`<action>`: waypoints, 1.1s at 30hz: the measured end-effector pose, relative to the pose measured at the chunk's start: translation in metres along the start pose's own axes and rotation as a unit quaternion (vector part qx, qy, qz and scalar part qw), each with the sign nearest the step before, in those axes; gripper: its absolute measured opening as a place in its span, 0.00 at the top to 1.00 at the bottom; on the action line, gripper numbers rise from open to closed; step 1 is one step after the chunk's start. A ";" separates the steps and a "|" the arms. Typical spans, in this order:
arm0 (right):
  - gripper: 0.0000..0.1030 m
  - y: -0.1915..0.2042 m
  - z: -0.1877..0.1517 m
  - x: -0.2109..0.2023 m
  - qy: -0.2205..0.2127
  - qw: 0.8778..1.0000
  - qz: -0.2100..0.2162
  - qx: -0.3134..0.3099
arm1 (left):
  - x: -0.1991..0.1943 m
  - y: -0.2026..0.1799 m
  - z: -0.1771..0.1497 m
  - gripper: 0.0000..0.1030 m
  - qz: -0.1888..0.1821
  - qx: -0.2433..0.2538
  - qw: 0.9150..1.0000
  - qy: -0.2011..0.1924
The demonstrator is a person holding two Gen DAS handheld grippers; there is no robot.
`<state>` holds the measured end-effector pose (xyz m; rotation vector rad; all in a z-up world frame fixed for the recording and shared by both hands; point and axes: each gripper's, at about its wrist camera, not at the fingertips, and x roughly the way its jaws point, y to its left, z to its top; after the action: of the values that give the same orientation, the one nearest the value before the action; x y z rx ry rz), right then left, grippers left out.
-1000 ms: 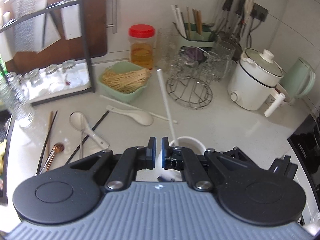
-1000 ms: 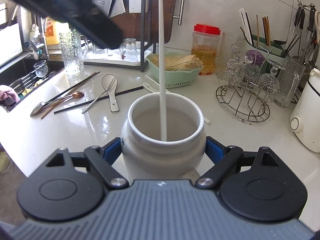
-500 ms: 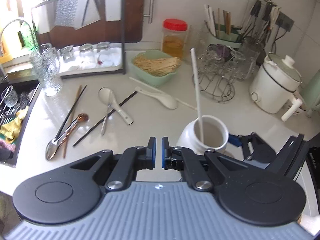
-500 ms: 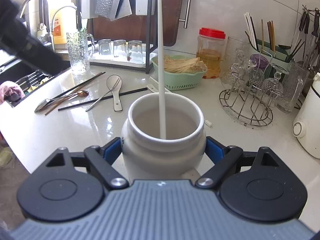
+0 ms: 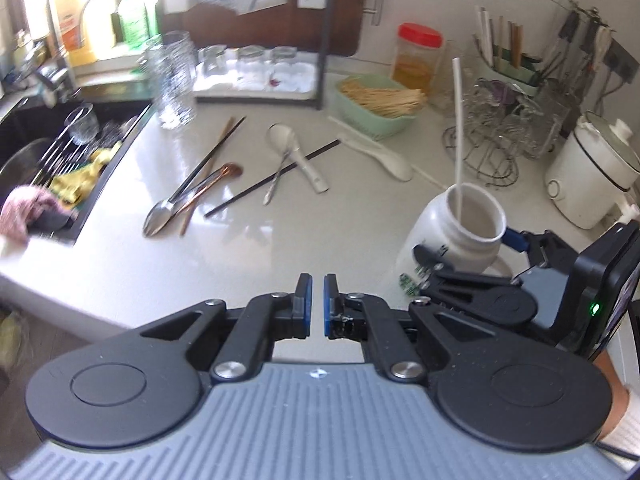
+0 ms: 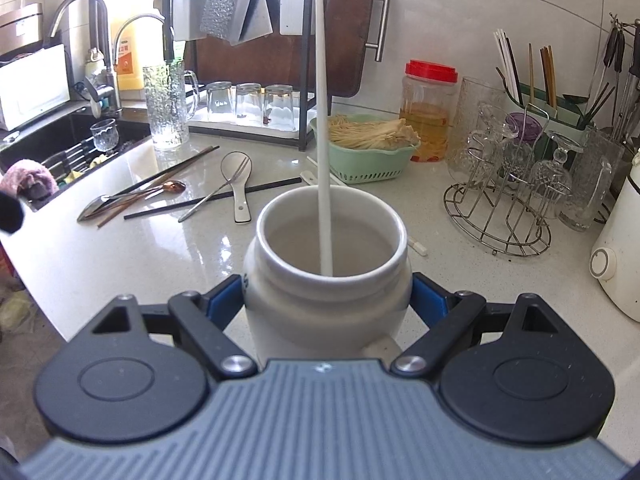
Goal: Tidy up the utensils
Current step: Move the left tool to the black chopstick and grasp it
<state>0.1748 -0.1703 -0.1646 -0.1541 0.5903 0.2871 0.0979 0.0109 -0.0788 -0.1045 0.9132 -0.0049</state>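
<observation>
My right gripper (image 6: 328, 300) is shut on a white ceramic jar (image 6: 328, 280) that holds one white chopstick (image 6: 322, 120) upright; the jar also shows in the left wrist view (image 5: 460, 236). My left gripper (image 5: 317, 300) is shut and empty, held above the counter's front edge, left of the jar. Loose utensils lie on the white counter: a metal spoon (image 5: 160, 216), a copper spoon (image 5: 216, 184), a black chopstick (image 5: 272, 184), a white ceramic spoon (image 5: 296, 152) with a small fork (image 5: 278, 176) on it, and another white spoon (image 5: 380, 152).
A sink (image 5: 48, 152) with dishes is at the left. A green basket (image 5: 376, 108), a red-lidded jar (image 5: 418, 56), a wire glass rack (image 5: 500, 136), a utensil caddy (image 5: 508, 56) and a white cooker (image 5: 592, 176) line the back and right.
My left gripper has pulled back and swung left, away from the jar, staying shut. The right gripper keeps holding the jar with the chopstick in it.
</observation>
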 end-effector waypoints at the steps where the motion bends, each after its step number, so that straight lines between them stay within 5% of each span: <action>1: 0.12 0.000 0.000 0.000 0.000 1.000 0.000 0.000 | 0.000 0.003 -0.003 0.95 0.004 -0.006 1.000 0.001; 16: 0.12 -0.001 0.003 0.000 0.009 1.000 0.000 0.001 | 0.050 0.065 0.011 0.82 0.018 -0.026 0.999 0.022; 33: 0.12 0.011 0.006 0.002 0.031 0.998 -0.042 0.034 | 0.201 0.151 0.129 0.82 -0.006 0.048 0.998 0.026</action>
<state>0.1763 -0.1581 -0.1610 -0.1229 0.6515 0.1813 0.3164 0.1624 -0.1730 -0.0214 0.9634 -0.0629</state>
